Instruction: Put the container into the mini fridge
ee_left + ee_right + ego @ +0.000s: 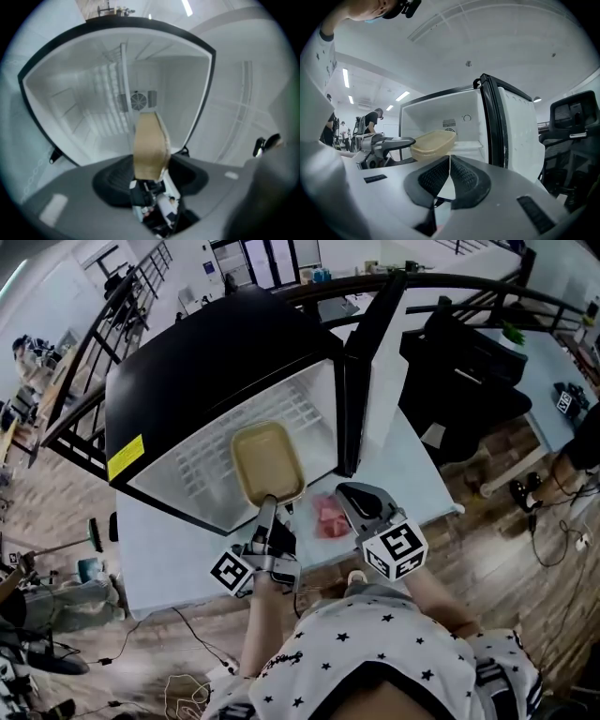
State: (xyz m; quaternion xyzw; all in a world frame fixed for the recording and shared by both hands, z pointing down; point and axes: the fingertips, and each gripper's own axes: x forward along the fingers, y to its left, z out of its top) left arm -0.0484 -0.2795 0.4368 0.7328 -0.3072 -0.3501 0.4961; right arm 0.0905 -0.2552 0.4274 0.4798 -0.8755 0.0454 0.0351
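Observation:
The black mini fridge (pixel 216 362) stands open on the table, its white inside (pixel 197 460) facing me and its door (pixel 375 362) swung out to the right. My left gripper (pixel 267 509) is shut on the near rim of a shallow tan container (pixel 267 460) and holds it at the fridge's opening. The left gripper view shows the container (pixel 149 145) edge-on in front of the white cavity (pixel 93 98). My right gripper (pixel 361 500) is shut on nothing, just right of the container by the door's lower end. From the right gripper view, the container (pixel 433 143) hangs before the fridge's shelf.
A pink thing (pixel 330 517) lies on the white table (pixel 169 549) between the two grippers. A black office chair (pixel 469 381) stands behind the door, also in the right gripper view (pixel 574 122). A dark railing (pixel 103 324) runs at the left. Far off stands a person (pixel 372 119).

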